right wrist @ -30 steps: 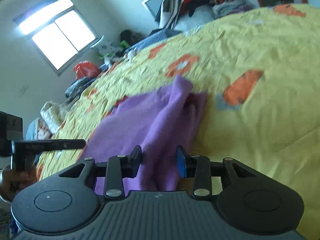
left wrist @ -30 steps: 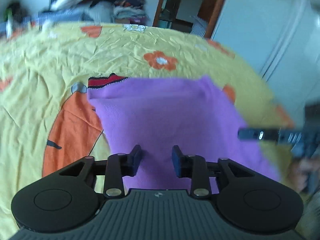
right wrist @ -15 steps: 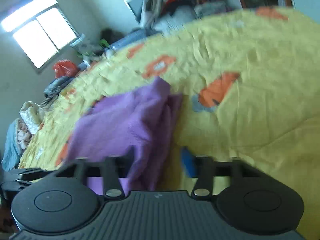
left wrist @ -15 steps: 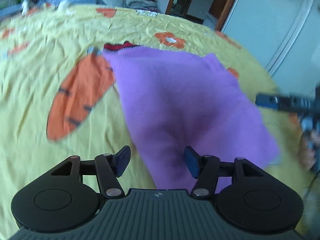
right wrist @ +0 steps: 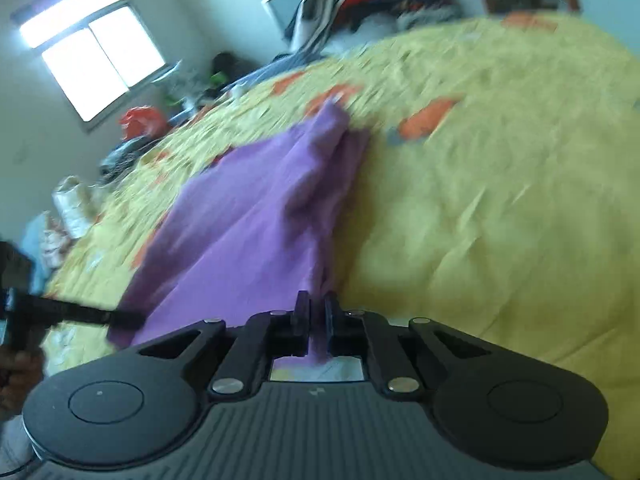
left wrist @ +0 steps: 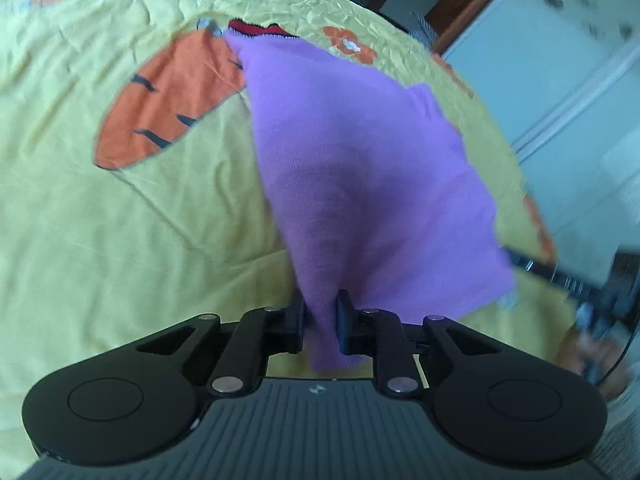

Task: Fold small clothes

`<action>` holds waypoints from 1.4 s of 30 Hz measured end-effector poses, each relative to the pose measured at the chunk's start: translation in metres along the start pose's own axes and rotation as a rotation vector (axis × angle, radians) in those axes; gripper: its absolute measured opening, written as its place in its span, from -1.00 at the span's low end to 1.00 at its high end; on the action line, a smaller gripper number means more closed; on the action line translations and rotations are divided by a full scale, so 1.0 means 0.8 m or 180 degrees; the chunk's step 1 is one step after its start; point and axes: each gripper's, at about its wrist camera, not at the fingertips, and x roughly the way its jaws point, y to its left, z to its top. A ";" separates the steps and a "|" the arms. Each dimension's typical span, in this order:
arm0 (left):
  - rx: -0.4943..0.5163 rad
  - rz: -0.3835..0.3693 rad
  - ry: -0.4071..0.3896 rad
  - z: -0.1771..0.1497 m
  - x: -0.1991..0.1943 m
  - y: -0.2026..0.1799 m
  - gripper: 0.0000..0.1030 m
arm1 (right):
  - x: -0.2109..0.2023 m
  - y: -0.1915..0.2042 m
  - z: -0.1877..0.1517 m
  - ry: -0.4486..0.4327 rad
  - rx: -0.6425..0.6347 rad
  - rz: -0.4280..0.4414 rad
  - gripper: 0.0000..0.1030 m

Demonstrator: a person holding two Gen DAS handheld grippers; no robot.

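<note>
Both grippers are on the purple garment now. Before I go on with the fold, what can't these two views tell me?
- Purple garment: its kind; the near hem is hidden behind the left gripper body.
- Red-and-black cloth, left wrist view: mostly covered by the garment.
- Right gripper: how much fabric is pinched; its fingers hide it.
- Bedsheet, right wrist view: motion-blurred.

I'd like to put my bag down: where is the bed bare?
Bare yellow sheet lies right of the purple garment, and left of it around the orange carrot print. It is crowded at the clothes pile beyond the far edge.
</note>
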 end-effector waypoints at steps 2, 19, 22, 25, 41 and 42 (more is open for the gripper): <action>0.0135 0.0087 0.0011 0.001 -0.006 -0.006 -0.38 | -0.003 -0.014 0.007 0.0032 0.0163 0.0001 -0.82; 0.0148 0.0790 -0.0540 0.158 0.110 -0.065 0.63 | 0.149 0.035 0.113 -0.0254 -0.0545 0.0073 -0.54; 0.0220 0.0898 -0.0561 0.154 0.115 -0.071 0.71 | 0.153 0.018 0.123 -0.0275 -0.0439 0.0017 -0.58; 0.0260 0.0935 -0.0579 0.155 0.118 -0.068 0.73 | 0.139 0.029 0.123 -0.0306 -0.0512 -0.0120 -0.53; 0.0333 0.0909 -0.0629 0.146 0.122 -0.073 0.92 | 0.074 0.049 0.071 -0.0356 -0.0505 -0.0074 -0.42; 0.0333 0.0909 -0.0629 0.146 0.122 -0.073 0.92 | 0.065 0.058 0.064 -0.0396 -0.0554 -0.0054 -0.42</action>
